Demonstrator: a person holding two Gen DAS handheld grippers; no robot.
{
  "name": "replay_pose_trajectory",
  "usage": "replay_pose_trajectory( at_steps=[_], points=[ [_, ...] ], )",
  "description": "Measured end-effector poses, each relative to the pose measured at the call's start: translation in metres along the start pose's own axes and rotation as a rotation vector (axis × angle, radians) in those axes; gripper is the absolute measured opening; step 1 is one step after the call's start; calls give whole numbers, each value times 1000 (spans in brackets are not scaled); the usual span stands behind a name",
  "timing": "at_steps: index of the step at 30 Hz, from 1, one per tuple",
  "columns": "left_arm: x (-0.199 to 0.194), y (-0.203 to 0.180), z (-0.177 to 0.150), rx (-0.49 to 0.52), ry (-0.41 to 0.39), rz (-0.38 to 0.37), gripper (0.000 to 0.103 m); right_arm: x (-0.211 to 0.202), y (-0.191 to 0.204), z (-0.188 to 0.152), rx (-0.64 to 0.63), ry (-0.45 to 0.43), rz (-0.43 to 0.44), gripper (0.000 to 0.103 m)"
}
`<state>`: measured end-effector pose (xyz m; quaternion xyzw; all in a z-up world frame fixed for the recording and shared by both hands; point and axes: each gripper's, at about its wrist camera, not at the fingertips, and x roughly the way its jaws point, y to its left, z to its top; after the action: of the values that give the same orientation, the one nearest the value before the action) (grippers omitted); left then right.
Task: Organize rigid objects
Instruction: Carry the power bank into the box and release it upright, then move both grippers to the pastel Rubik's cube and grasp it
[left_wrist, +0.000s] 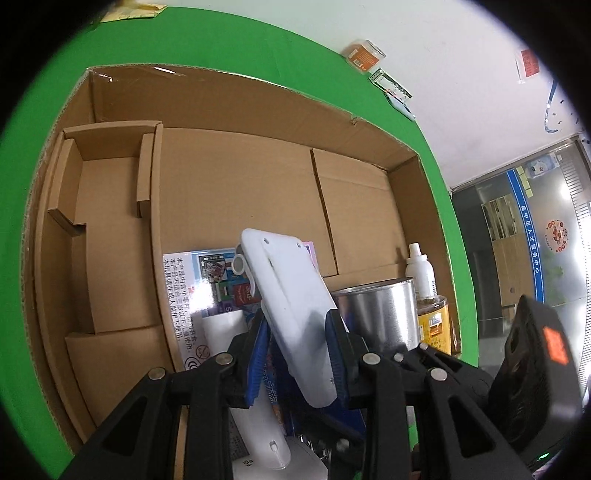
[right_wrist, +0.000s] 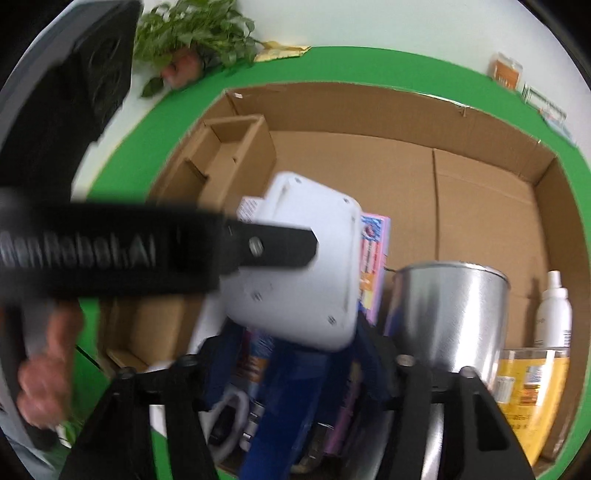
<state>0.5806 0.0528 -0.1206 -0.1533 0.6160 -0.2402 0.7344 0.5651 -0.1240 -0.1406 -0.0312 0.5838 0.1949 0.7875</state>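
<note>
- A white plastic device (left_wrist: 295, 314) is being gripped between the blue pads of the left tool (left_wrist: 300, 354), tilted above the near part of the open cardboard box (left_wrist: 236, 177).
- The same device's lower end is being clamped by the right tool (right_wrist: 291, 354).
- Chinese warning text is being shown on a glossy package (left_wrist: 195, 280) lying below.
- A steel can (left_wrist: 384, 314), yellow-labelled jar (left_wrist: 436, 325) and white bottle (left_wrist: 419, 269) are being kept at the box's right.
- Blurred lettering ending "AI" is being displayed on the left tool's arm.
</note>
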Motion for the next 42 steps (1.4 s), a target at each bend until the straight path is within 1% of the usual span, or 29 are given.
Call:
replay_pose_trajectory(
  at_steps=[2,5,7,8,9,10,11,12,13,14,15,16,18,19,20,21,22,24,26,29,31,33,36,38,39,42],
  points=[
    [4,0,1,-1,8,-2,32,0,1,-1,-10,-6,-28,40],
    [5,-7,0,38,5,12,36,2,3,-3,-20,3,-18,39],
    [3,-9,-2,45,23,26,36,-2,5,-9,-25,19,-18,43],
    [-1,-9,-4,47,20,40,36,-8,2,-15,-26,15,-20,51],
    [-10,-11,-8,58,0,55,36,-15,2,-19,-33,-1,-10,62],
    [-18,-13,-13,70,-20,65,38,-28,2,-25,-39,-33,3,68],
    [-32,-16,-20,84,-54,82,39,-37,0,-28,-41,-56,9,74],
    [-45,-21,-28,98,-93,96,40,-53,-1,-35,-42,-107,17,80],
    [-57,-26,-36,116,-131,110,42,-65,-4,-42,-45,-145,22,84],
    [-71,-32,-46,136,-176,127,45,-77,-5,-49,-49,-188,26,91],
    [-86,-39,-58,154,-232,147,55,-93,-5,-60,-56,-254,23,97],
    [-104,-48,-74,171,-305,175,68,-103,-5,-71,-61,-294,20,99],
    [-132,-65,-105,195,-451,225,84,-120,-4,-94,-79,-363,-5,101],
    [-146,-76,-126,211,-532,239,84,-126,-4,-106,-80,-380,-14,101],
    [-157,-85,-144,227,-585,246,84,-131,-7,-117,-72,-396,-20,101],
    [-164,-94,-160,234,-615,257,84,-135,-4,-128,-58,-405,-22,101],
    [-169,-100,-170,232,-626,269,84,-137,-8,-134,-42,-405,-15,101],
    [-177,-115,-196,210,-656,323,84,-138,-10,-143,-32,-398,4,101],
    [-183,-127,-217,205,-696,352,84,-140,-8,-159,-36,-395,18,101],
    [-186,-135,-253,171,-721,393,84,-147,7,-183,-70,-408,52,102],
    [-186,-133,-277,147,-701,383,84,-153,18,-206,-118,-432,43,102],
    [-186,-129,-302,97,-671,376,84,-159,25,-221,-155,-454,34,102],
    [-194,-127,-331,29,-658,387,84,-175,35,-249,-183,-481,51,102],
    [-206,-129,-356,-6,-676,395,84,-186,40,-267,-192,-494,88,102],
    [-209,-130,-366,-9,-671,404,84,-189,44,-275,-206,-494,106,102],
    [-204,-124,-388,-20,-625,476,85,-188,58,-302,-273,-462,172,102]
  ],
)
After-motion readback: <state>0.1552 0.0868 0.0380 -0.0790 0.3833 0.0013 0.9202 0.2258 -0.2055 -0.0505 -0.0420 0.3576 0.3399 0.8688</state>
